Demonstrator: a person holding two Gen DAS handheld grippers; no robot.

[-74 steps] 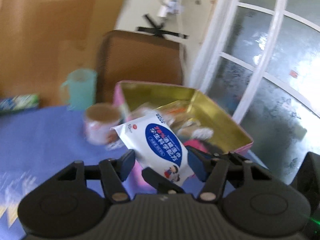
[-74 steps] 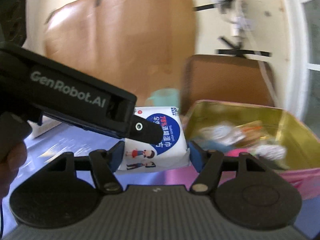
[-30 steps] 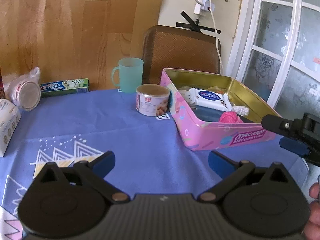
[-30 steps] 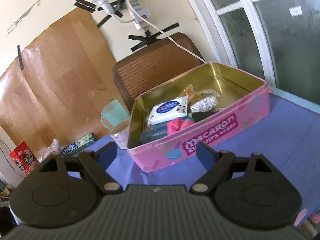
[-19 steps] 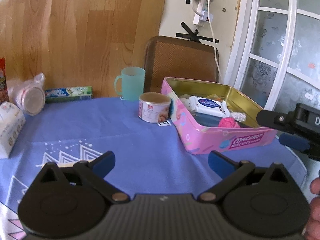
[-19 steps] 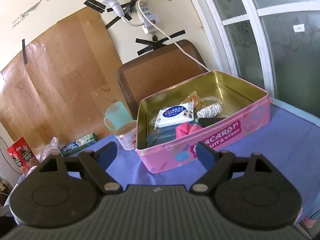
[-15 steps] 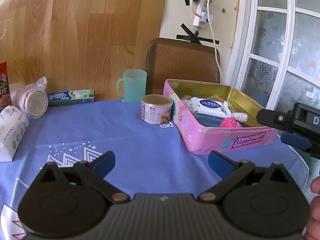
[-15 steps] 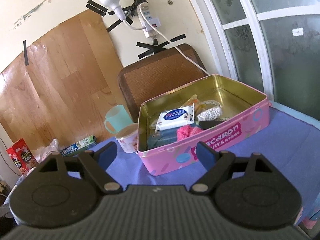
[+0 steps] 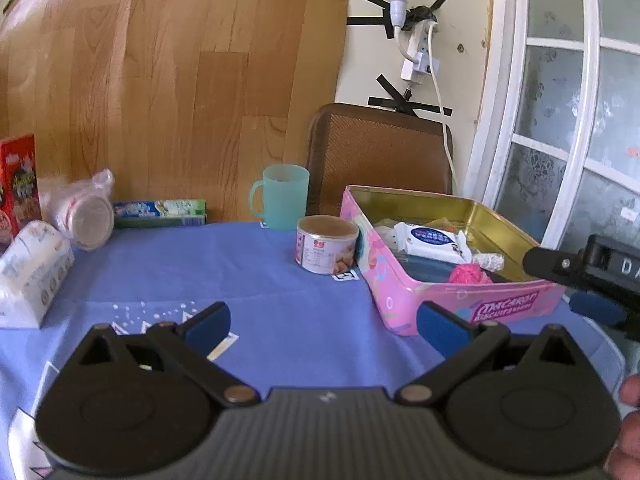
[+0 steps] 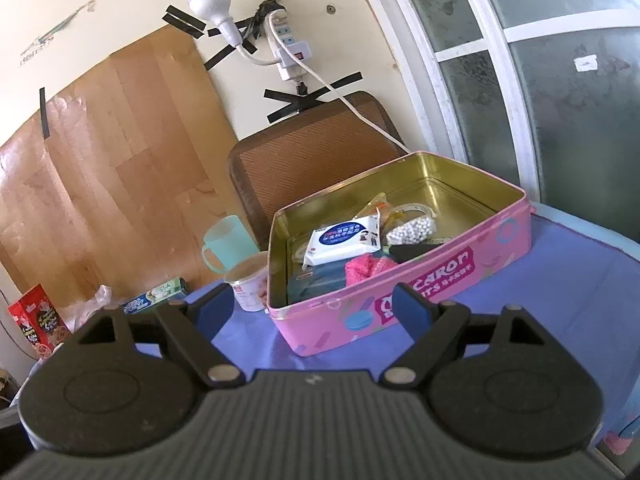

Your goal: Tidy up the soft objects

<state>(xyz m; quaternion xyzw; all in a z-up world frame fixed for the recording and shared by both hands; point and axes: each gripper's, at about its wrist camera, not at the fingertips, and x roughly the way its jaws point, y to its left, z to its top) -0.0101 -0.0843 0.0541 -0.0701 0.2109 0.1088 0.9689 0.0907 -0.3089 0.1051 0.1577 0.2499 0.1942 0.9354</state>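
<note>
Pink and gold, the open biscuit tin (image 9: pixel 460 296) is the landmark on the blue-clothed surface (image 9: pixel 248 280). Inside it a white wipes pack (image 9: pixel 430 241) lies on top near the tin's far-left corner, with a pink fuzzy item (image 9: pixel 468 274) towards the near wall, a bag of white beads (image 10: pixel 412 229) to the right of the pack, and something dark blue underneath. A food can (image 9: pixel 326 250) touches or nearly touches the tin's left wall; a teal mug (image 9: pixel 282 196) stands behind the can.

Both claws are released and hold nothing: the left claw (image 9: pixel 322 326) hangs well to the tin's near-left, the right claw (image 10: pixel 312 310) just before the tin's near wall.

Judging by the task, the soft thing not yet stowed is the white tissue pack (image 9: pixel 32 276), far left of the tin. It lies forward and left of the left claw, its long axis running roughly away from that claw, so the left hand is clearly the nearer one.
</note>
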